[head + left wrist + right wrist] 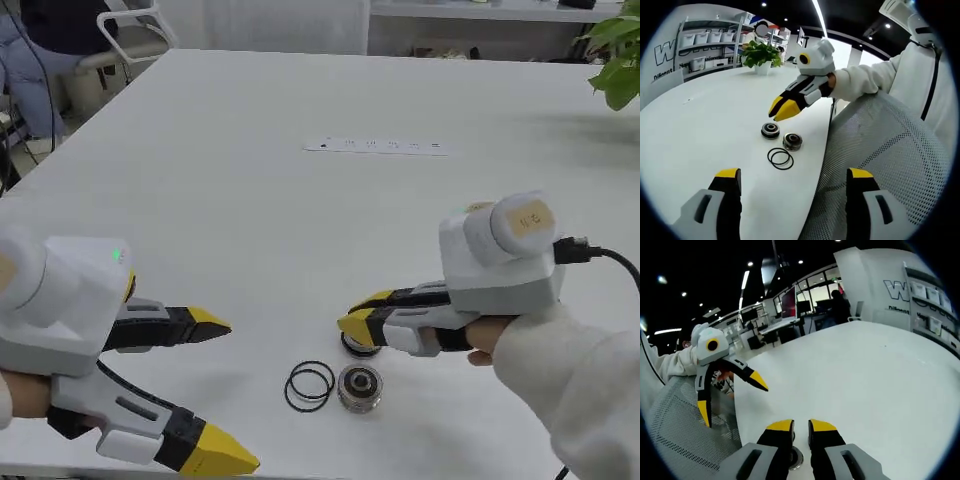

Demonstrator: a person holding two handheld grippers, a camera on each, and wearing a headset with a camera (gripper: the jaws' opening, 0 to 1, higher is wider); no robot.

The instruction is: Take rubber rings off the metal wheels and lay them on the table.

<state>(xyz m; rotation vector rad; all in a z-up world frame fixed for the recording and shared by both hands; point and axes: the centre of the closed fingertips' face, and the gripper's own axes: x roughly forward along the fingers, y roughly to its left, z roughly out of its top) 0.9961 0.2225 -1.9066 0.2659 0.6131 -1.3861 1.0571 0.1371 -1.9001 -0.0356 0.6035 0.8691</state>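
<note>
Two metal wheels stand near the table's front edge, one (360,347) just under my right gripper (352,322) and the other (359,386) closer to me. Beside the closer wheel lie two black rubber rings (310,384), overlapping flat on the table. In the left gripper view the wheels (770,130) (792,141) and the rings (781,158) lie ahead of my left gripper (794,175), which is wide open and holds nothing. My right gripper (801,426) hovers over a wheel (796,459), its jaws a narrow gap apart with nothing between them.
The white table (300,230) stretches far ahead, with a flat white strip (375,146) at its middle. A plant (615,60) stands at the far right and a chair (130,30) at the far left. A mesh chair back (880,160) is beside the table edge.
</note>
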